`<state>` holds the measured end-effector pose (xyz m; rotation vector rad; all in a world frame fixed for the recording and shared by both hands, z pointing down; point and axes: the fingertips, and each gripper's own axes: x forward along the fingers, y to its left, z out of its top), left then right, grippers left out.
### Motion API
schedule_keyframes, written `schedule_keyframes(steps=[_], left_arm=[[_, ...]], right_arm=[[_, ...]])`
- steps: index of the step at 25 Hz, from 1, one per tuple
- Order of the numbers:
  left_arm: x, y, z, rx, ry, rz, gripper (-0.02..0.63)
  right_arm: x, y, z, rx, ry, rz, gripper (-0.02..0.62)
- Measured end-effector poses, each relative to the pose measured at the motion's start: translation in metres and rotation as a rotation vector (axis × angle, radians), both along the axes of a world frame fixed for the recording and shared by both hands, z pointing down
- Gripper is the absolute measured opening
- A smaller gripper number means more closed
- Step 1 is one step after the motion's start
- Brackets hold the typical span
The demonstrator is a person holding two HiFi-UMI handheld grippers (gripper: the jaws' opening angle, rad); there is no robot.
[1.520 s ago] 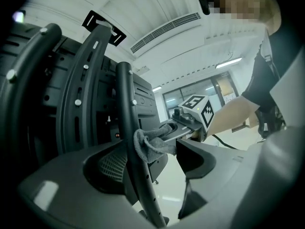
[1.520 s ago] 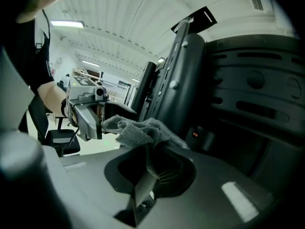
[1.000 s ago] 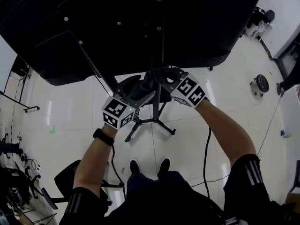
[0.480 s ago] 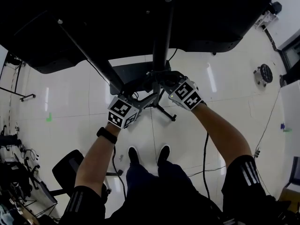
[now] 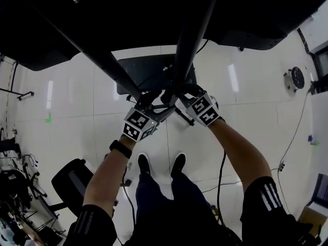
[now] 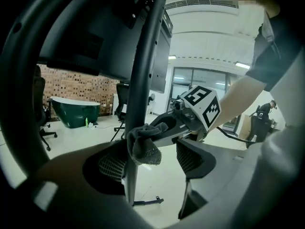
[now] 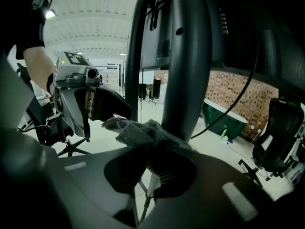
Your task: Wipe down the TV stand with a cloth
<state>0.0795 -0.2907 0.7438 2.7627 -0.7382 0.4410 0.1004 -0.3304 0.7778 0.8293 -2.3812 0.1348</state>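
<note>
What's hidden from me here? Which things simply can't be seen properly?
- Cloth: in the head view, hidden under the claws and the pole.
- Right claw: in the right gripper view, its tips are buried in the cloth.
- Left claw: in the left gripper view, the pole crosses one pad, so whether they touch is unclear.
- TV: in the head view, cut off by the top edge, with its screen side unseen.

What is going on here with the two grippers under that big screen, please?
A person is wiping the TV stand with two hand-held grippers. The right gripper has its jaws shut on a grey cloth, which lies against the stand's dark pole. The left gripper faces it with its jaws apart and grips nothing; the pole runs down between them, close to one jaw. Both grippers sit close together at the pole.
</note>
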Motion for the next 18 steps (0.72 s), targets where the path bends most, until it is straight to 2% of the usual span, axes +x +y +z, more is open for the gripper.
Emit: schedule_keyframes(steps=[9, 18], left_arm=[[-0.002, -0.001, 0.097, -0.083, -0.032, -0.007, 0.353], [-0.007, 0.004, 0.159, -0.175, 0.012, -0.067, 0.353]], right_arm=[[-0.003, -0.002, 0.1, -0.081, 0.027, 0.05, 0.034], [-0.003, -0.003, 0.181, -0.103, 0.131, 0.034, 0.034]])
